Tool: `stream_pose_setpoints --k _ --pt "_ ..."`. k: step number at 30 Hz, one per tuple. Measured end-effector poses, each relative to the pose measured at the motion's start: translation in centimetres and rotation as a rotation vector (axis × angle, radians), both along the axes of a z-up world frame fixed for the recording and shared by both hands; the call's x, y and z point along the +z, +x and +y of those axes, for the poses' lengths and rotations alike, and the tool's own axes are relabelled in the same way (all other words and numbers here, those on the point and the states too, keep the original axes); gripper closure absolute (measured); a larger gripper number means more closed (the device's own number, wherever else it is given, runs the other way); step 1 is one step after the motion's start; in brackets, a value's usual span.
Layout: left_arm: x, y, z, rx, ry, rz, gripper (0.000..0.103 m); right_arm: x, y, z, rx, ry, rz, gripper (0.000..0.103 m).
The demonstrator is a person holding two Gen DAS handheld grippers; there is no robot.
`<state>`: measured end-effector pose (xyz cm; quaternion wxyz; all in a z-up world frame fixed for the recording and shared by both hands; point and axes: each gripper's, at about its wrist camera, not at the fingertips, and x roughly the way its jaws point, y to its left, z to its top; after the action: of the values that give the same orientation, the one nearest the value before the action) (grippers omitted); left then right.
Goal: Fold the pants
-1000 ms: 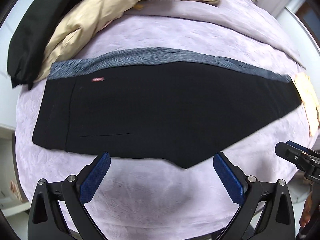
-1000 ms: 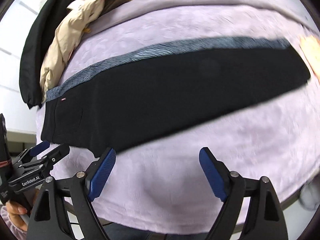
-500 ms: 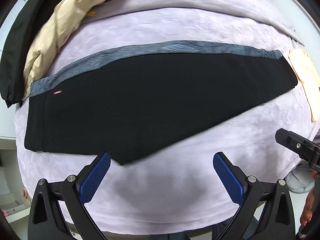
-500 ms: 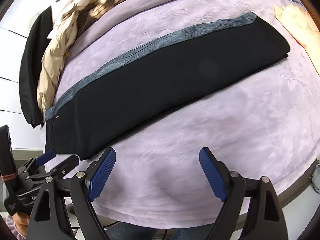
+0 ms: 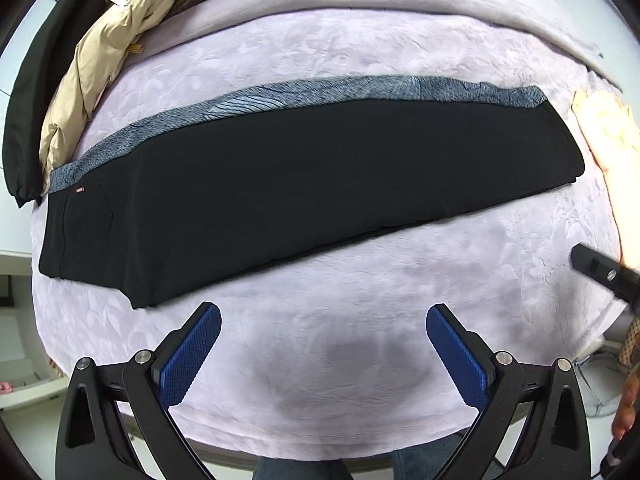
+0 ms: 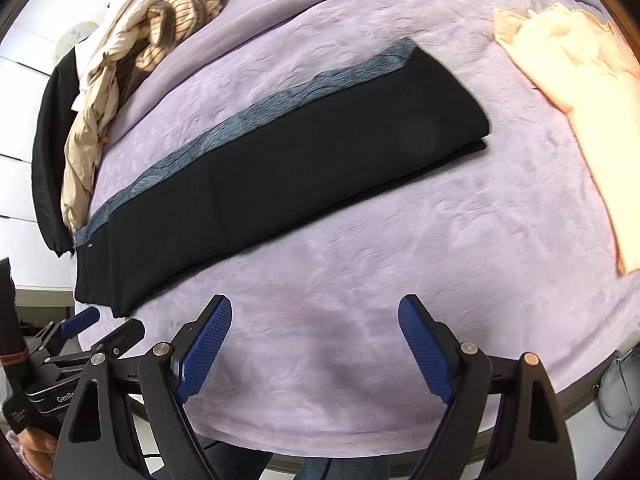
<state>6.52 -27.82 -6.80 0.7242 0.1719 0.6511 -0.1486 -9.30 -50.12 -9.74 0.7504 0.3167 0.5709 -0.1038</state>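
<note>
Lavender plush blanket (image 5: 320, 60) covers the bed in front of you. Your black pants (image 5: 304, 184) lie flat across it, folded lengthwise, leg on leg, with a grey-blue stripe (image 5: 360, 88) along the far edge, waistband to the left and cuffs to the right. Your left tongs (image 5: 322, 356) hover apart over bare blanket, clear of the pants. Your right tongs (image 6: 314, 348) are spread wide too, holding nothing. Beige and black jackets (image 6: 80, 148) are heaped at the far left; a peach garment (image 6: 580, 80) lies beyond the cuffs.

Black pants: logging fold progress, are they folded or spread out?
Folded once lengthwise: the black pants lie as one long strip, two stacked layers showing at the hem end.
</note>
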Motion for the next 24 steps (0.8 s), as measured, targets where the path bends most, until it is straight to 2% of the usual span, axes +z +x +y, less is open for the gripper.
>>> stream_pose_setpoints --k 9,16,24 --pt "-2.4 -0.9 -3.8 -0.037 0.061 0.026 0.0 -1.0 -1.3 -5.4 -0.084 0.009 0.001 0.015" --pt "-4.0 0.3 -6.4 -0.04 0.081 0.042 0.0 -3.5 -1.7 -7.1 -0.118 0.042 0.038 0.015" --pt "-5.3 2.2 -7.5 -0.008 0.096 0.038 0.0 -5.4 -1.1 -8.5 -0.129 0.064 0.052 0.015"
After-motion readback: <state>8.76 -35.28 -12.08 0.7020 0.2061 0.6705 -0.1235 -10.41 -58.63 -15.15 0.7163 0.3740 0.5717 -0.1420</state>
